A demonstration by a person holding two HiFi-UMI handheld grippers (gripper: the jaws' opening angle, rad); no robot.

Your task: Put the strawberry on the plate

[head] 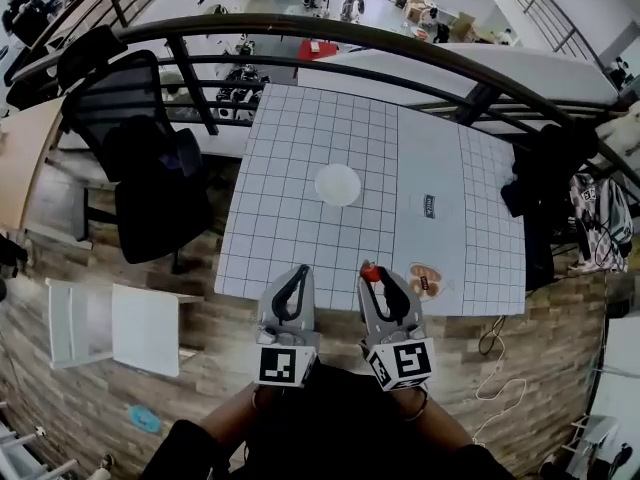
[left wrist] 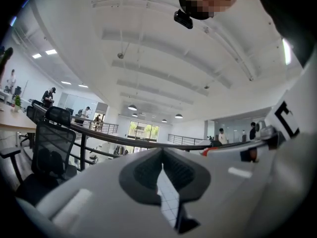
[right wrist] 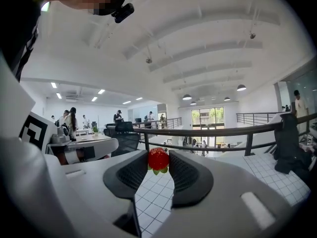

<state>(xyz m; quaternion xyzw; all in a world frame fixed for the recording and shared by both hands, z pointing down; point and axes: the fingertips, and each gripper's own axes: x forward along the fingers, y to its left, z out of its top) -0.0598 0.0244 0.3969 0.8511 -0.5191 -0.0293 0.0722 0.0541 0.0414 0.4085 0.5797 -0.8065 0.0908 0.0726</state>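
Status: pickup done, placement outstanding; judged roughly halfway.

Strawberry (right wrist: 158, 159) clamped between the tips of the right claw (right wrist: 159, 157), red body up, green leaves down, clear of the desk (head: 300, 218).

Left claw (left wrist: 162, 158) closed tip to tip, nothing between.

In the head view, both claws side by side at the near desk edge.

Plate (head: 338, 184) bare, at mid-desk, well apart from the strawberry, ahead and slightly left of the right claw.

Remaining steps:
1. Carry forward over the plate.
2. Lower.
3. Release onto the plate.

Caution: shallow hold at the tips only, hence some risk of slipping. Keep the grip firm during the carry.

Avoid the flat packet (head: 425, 280) on the desk, just right of the right claw.
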